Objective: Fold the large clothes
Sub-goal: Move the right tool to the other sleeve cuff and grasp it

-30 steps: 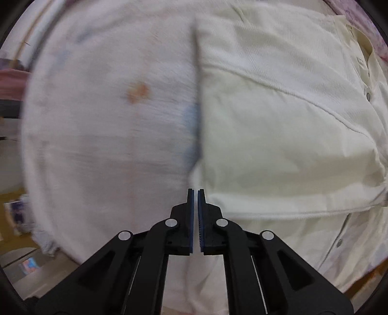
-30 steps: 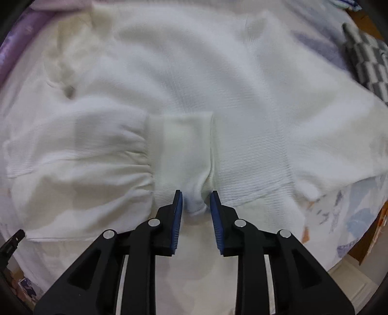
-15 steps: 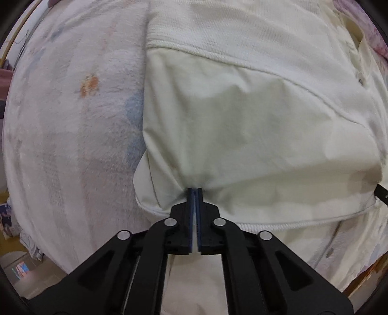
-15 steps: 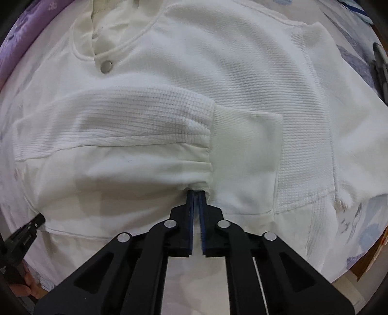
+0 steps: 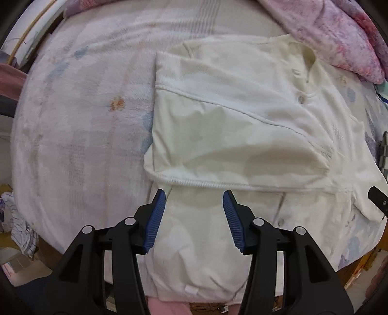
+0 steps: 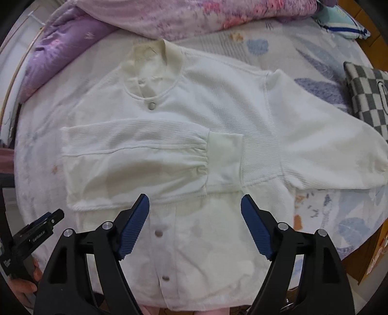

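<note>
A white snap-button jacket (image 6: 218,116) lies flat on the bed, collar away from me. Its left sleeve (image 6: 135,164) is folded across the chest, cuff (image 6: 224,157) near the middle. The other sleeve (image 6: 327,155) stretches out to the right. In the left wrist view the jacket (image 5: 242,126) shows with the folded sleeve on top. My left gripper (image 5: 194,196) is open and empty above the jacket's lower front. My right gripper (image 6: 195,203) is open and empty above the snap placket, just below the folded sleeve. The left gripper also shows in the right wrist view (image 6: 41,230).
A floral bedsheet (image 5: 80,126) covers the bed. A pink and purple quilt (image 6: 194,17) lies along the far side. A checkered cushion (image 6: 368,97) sits at the right. The bed's near edge and floor clutter (image 5: 21,230) are at the lower left.
Both grippers were shut on the sleeve's lower edge half a second ago. They have let go, opened wide and drawn back from the jacket. The sleeve now lies folded across the chest.
</note>
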The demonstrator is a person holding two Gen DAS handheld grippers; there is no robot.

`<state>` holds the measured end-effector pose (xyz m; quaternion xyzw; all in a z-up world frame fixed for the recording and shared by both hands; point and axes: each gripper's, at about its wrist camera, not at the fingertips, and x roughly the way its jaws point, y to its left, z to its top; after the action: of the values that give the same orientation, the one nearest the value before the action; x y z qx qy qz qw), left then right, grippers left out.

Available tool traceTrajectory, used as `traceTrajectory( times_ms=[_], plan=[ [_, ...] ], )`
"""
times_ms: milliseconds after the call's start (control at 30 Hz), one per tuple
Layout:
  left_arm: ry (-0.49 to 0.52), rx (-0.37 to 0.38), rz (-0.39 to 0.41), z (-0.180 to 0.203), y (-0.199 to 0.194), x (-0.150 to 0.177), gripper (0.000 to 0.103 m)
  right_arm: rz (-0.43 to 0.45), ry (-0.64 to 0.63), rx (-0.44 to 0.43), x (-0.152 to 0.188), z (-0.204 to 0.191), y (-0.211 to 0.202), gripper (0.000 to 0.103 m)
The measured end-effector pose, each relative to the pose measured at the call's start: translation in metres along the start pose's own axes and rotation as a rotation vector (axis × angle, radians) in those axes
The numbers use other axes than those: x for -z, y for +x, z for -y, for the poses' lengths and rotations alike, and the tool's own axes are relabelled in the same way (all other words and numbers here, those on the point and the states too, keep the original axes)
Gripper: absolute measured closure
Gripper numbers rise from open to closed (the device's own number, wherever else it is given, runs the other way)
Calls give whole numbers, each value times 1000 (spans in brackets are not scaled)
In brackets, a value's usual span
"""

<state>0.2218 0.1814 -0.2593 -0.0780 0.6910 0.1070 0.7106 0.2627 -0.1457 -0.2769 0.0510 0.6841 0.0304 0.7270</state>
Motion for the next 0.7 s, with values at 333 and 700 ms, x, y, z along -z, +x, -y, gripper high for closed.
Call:
traceTrajectory(
  times_ms=[333, 700],
  plan=[
    [-58, 29, 64, 27, -33, 49, 52, 42, -34, -51, 43, 26, -70, 28],
    [65, 78, 109, 99, -68, 77, 52, 65, 75, -41, 81, 80, -106, 28]
  ],
)
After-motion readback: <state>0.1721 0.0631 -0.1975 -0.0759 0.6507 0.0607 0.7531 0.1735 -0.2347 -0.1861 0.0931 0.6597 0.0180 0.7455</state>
